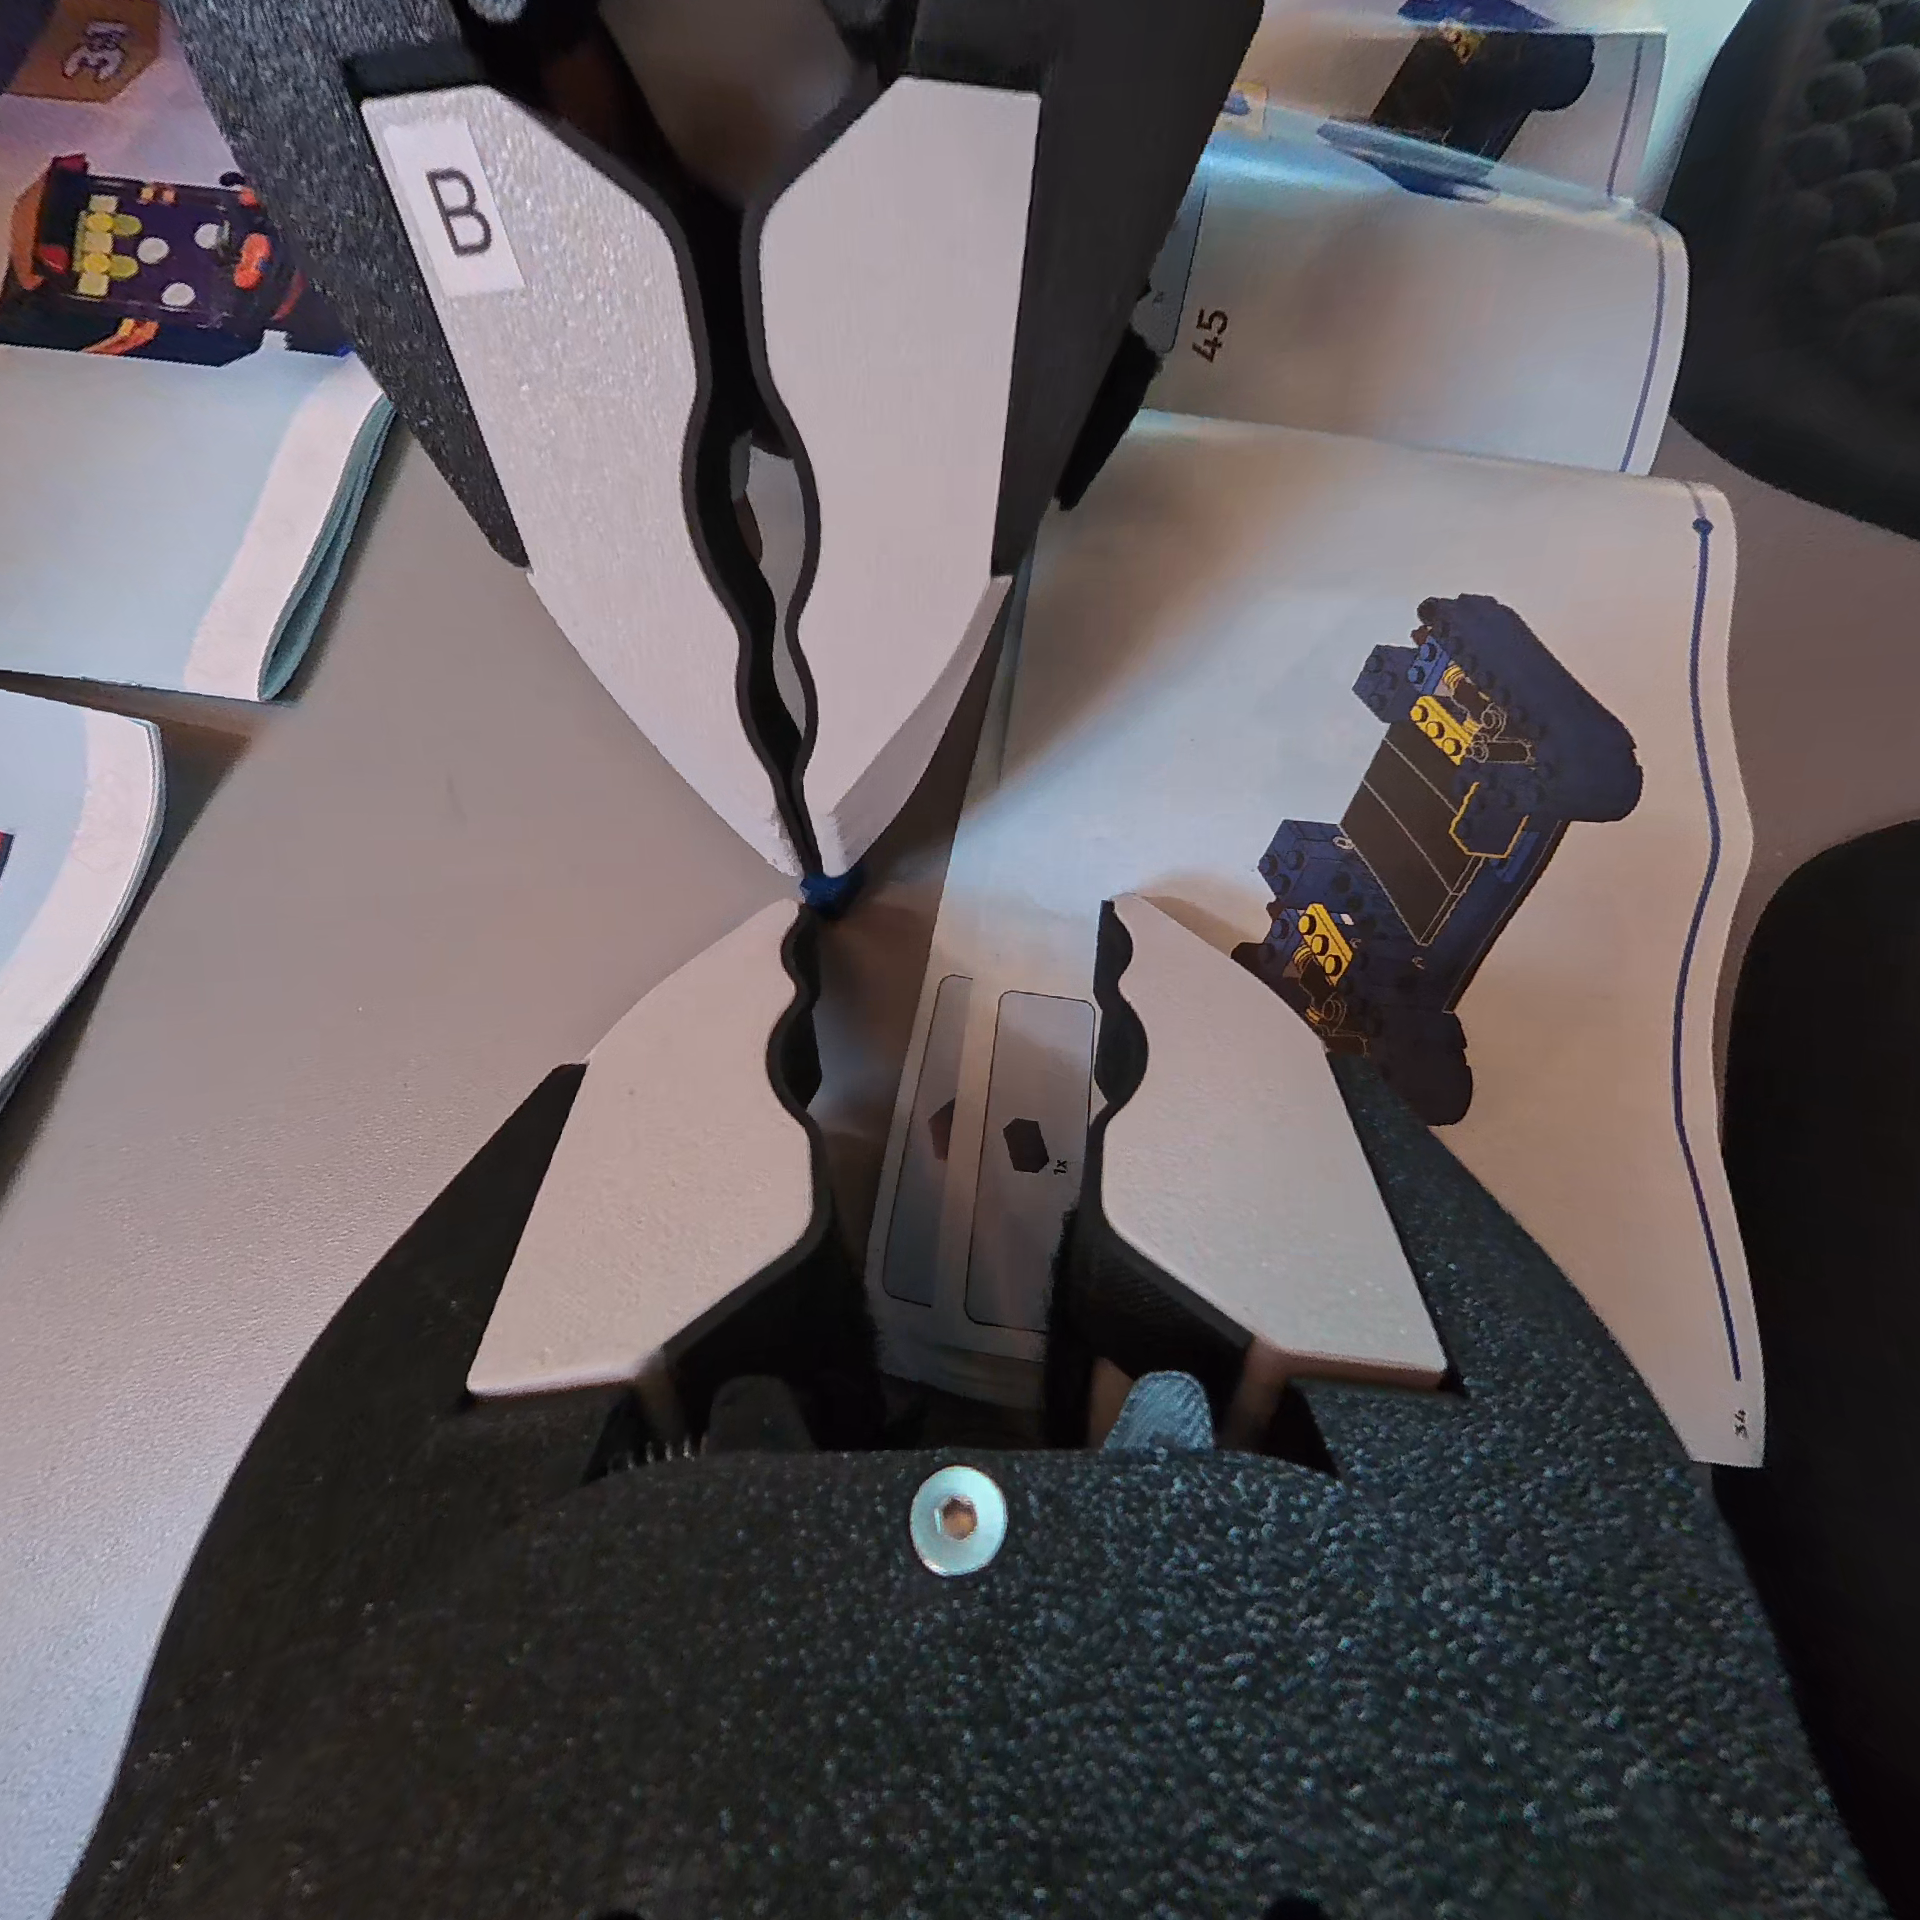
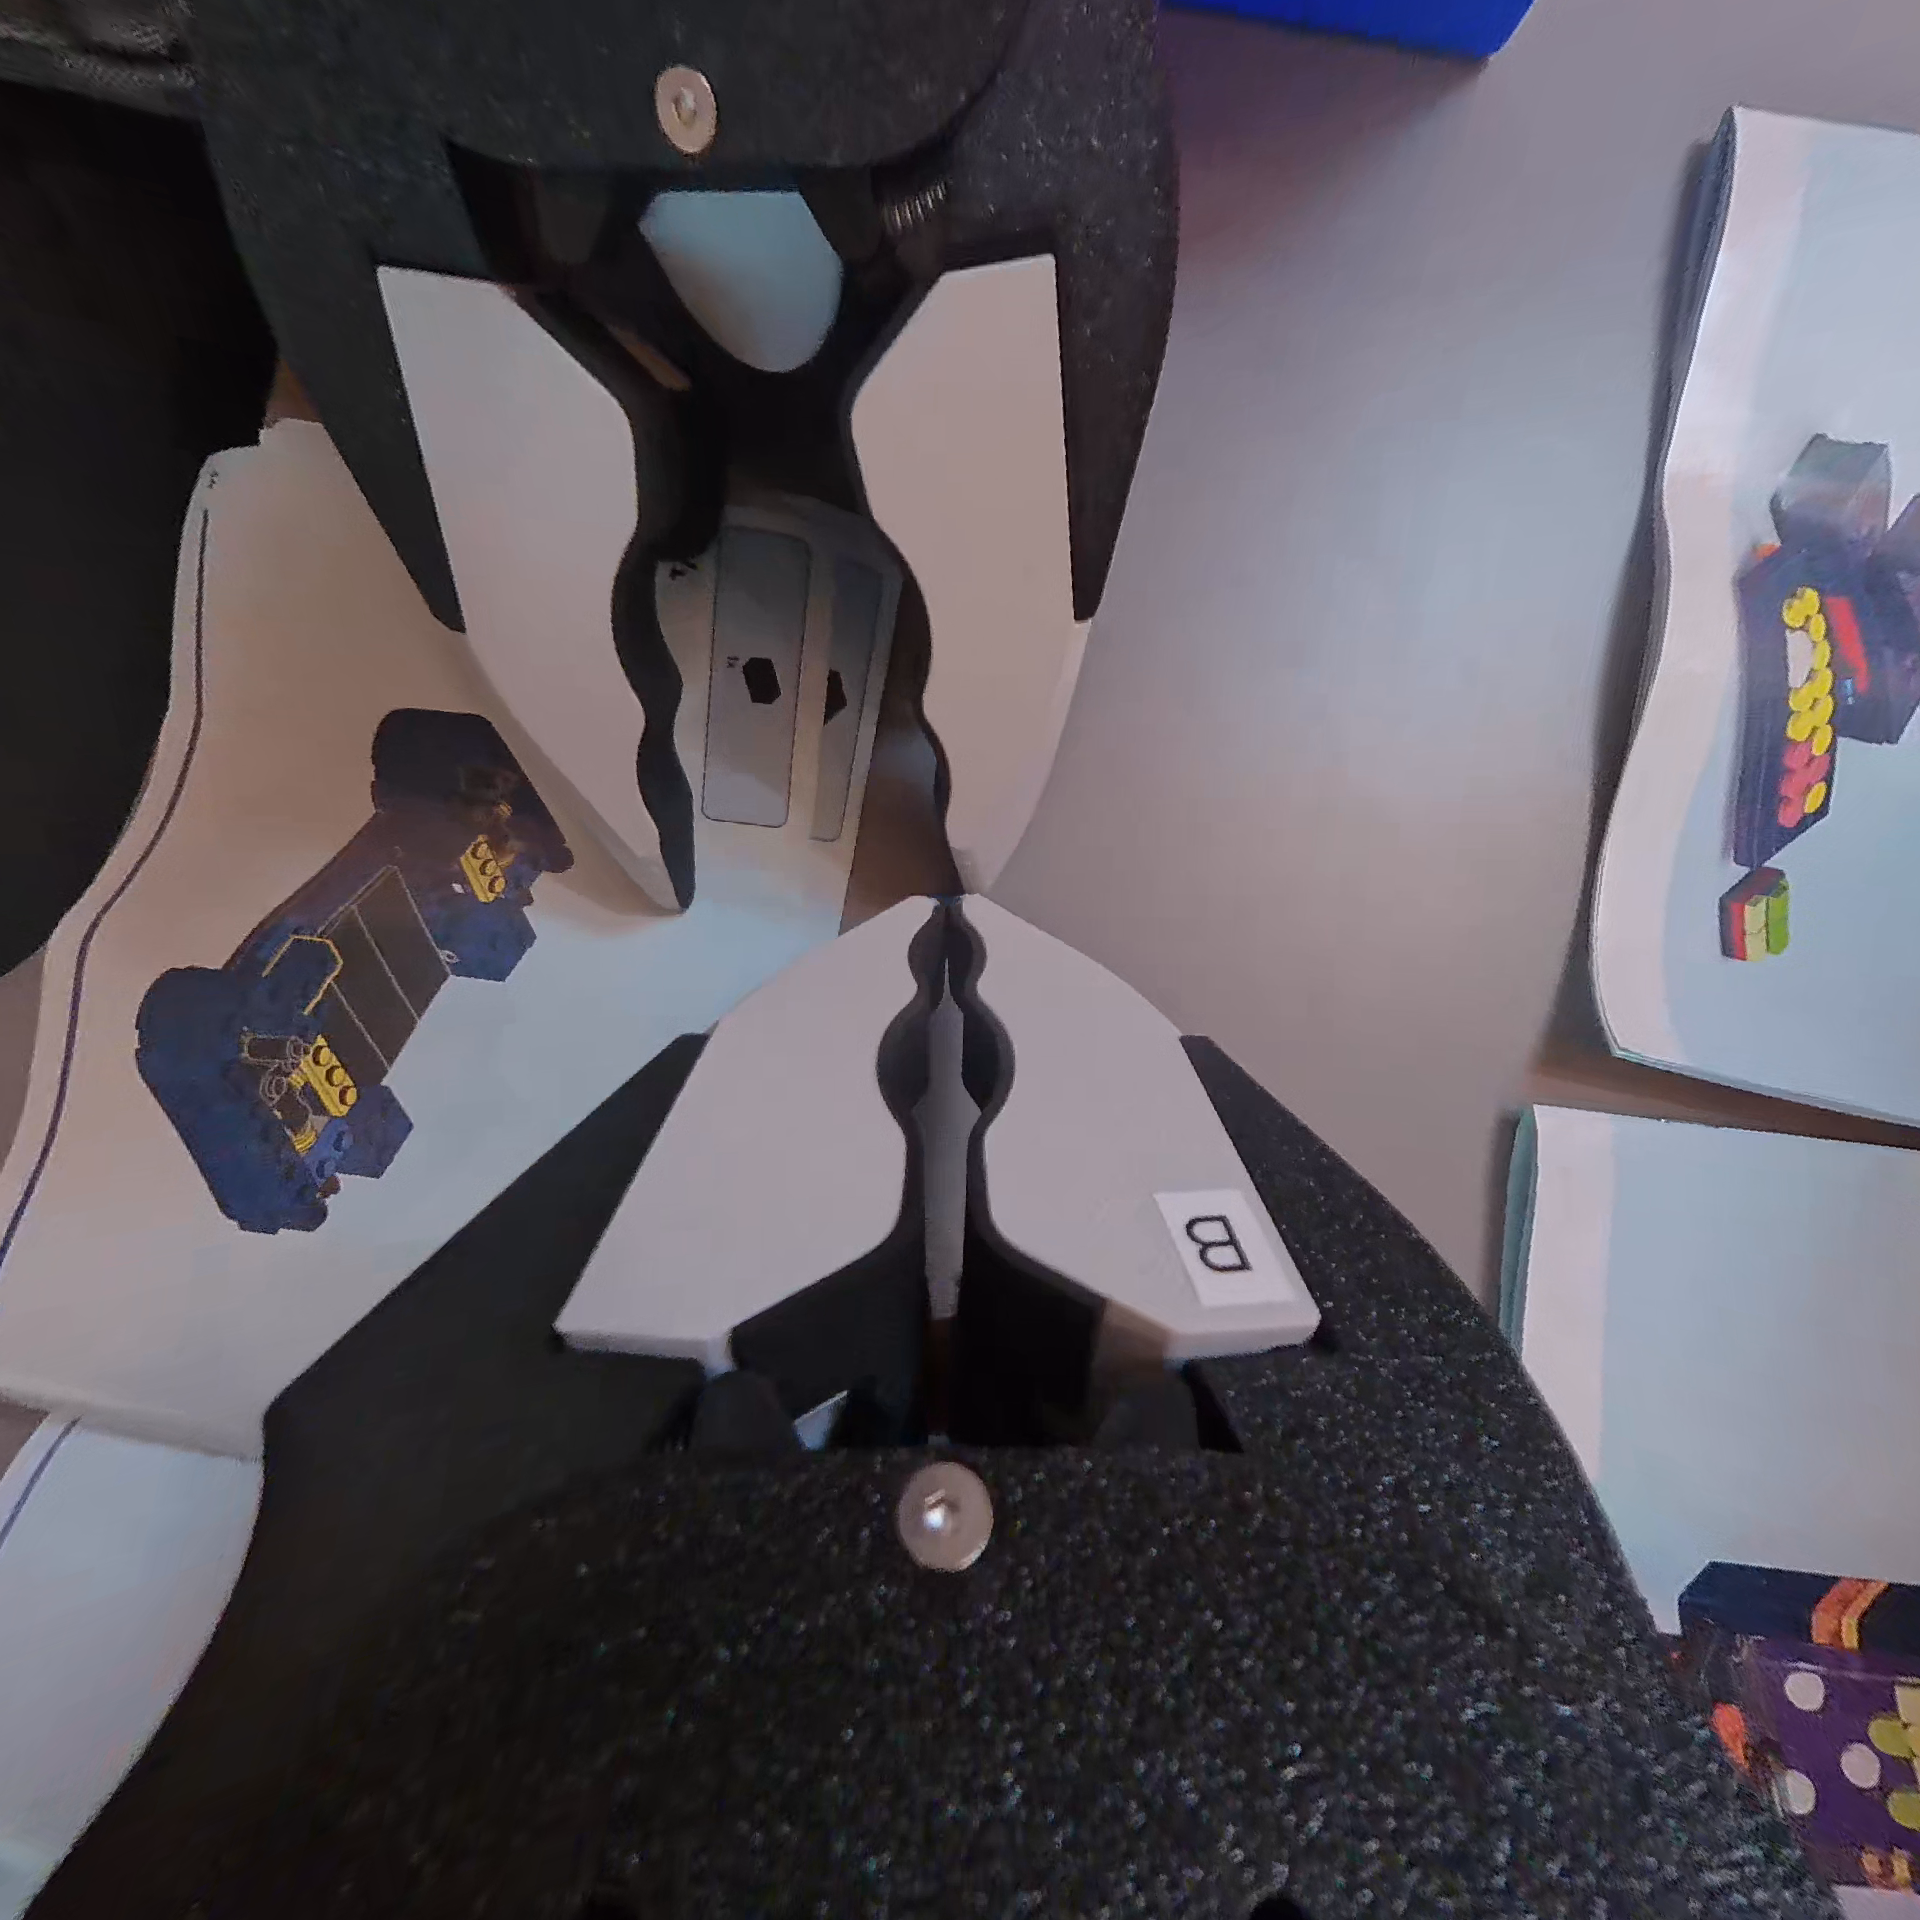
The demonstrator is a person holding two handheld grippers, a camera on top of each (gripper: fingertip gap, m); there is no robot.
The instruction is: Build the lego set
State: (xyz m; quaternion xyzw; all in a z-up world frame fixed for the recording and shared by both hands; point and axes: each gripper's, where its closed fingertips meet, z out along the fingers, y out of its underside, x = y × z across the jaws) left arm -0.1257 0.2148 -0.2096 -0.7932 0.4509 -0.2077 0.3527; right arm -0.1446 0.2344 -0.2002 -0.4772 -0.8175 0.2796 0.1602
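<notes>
Right gripper (image 1: 821, 873): wavy-edged white fingers closed, tips pinching a tiny blue piece (image 1: 831, 891). Left gripper (image 1: 951, 914) open, jaws apart over a glossy instruction booklet (image 1: 1195, 727) on the smooth grey table (image 1: 468, 831).

The left gripper (image 1: 951, 914) is wide open over a booklet page (image 1: 1195, 727). The right gripper (image 1: 821, 868) faces it, tips pinched on a tiny blue piece (image 1: 831, 891).

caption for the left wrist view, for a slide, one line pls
Open left gripper faces the shut right gripper, which pinches a small blue piece at its tips, above an open instruction booklet on the table.
</notes>
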